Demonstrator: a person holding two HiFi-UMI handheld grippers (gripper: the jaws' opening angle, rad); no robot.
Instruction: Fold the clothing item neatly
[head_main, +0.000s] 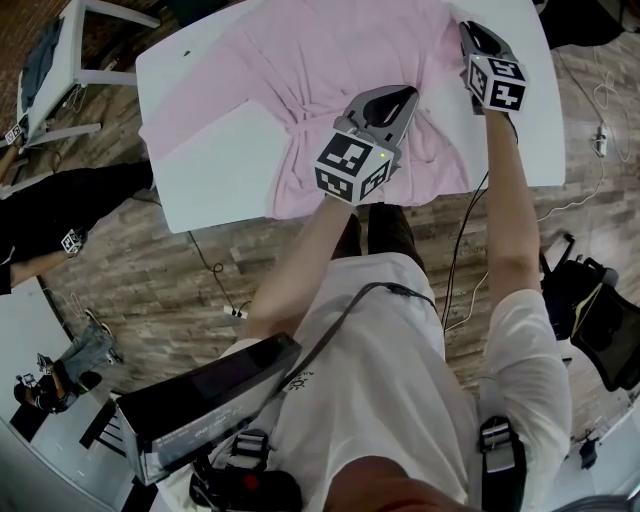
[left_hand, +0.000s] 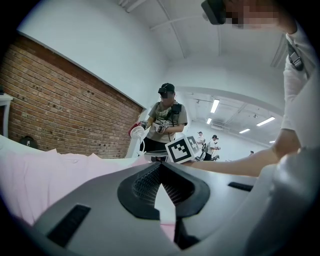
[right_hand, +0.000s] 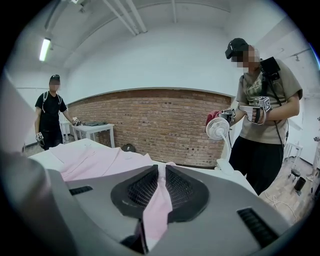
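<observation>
Little is folded yet: the pink shirt (head_main: 330, 50) lies spread on the table (head_main: 200, 70), bunched at its near edge. The left tongs (head_main: 405, 97) pinch thin cloth tight, and the right tongs (head_main: 468, 30) clamp a thicker fold (both at that edge), so the neat folds seem barely begun.

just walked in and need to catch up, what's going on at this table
A person is folding a pale pink cloth garment spread on a white rectangular table, using two handheld grippers. The right gripper pinches a fold of it. The left gripper is shut over the garment; whether it grips cloth is unclear.
</observation>
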